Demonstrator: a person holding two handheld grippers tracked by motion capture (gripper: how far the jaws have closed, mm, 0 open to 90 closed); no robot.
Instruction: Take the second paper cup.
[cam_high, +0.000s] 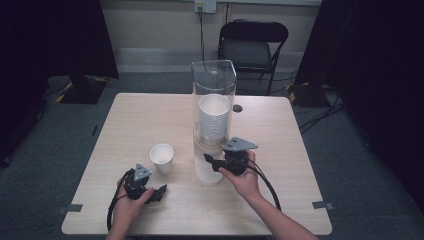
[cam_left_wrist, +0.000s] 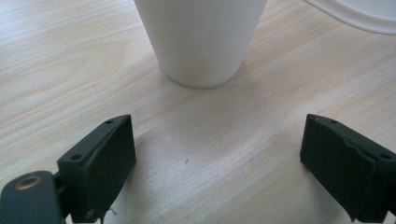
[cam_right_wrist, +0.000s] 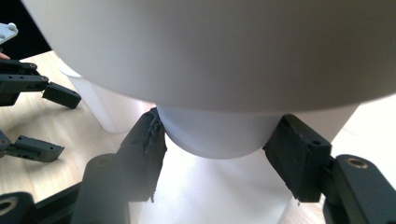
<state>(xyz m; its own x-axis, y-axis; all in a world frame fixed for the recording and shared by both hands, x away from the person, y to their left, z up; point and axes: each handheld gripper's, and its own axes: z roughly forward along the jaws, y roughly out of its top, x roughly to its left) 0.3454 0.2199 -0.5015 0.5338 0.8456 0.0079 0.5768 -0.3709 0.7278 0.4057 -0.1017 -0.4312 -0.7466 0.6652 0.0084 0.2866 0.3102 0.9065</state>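
A clear tube dispenser (cam_high: 214, 85) stands mid-table with a stack of white paper cups (cam_high: 214, 117) inside. My right gripper (cam_high: 209, 161) is at its lower end. In the right gripper view the jaws (cam_right_wrist: 219, 137) press on both sides of the lowest cup (cam_right_wrist: 215, 126), which pokes out under the dispenser's white collar (cam_right_wrist: 210, 46). A single white paper cup (cam_high: 162, 158) stands upright to the dispenser's left. My left gripper (cam_high: 161, 192) rests low on the table just in front of that cup (cam_left_wrist: 201, 42). It is open (cam_left_wrist: 219, 158), with only bare wood between its jaws.
The light wooden table (cam_high: 150, 115) has free room at the far left and along the right side. A small dark disc (cam_high: 237, 108) lies behind the dispenser. A black folding chair (cam_high: 252, 45) stands beyond the far edge. My left gripper (cam_right_wrist: 51, 121) also appears at the left of the right gripper view.
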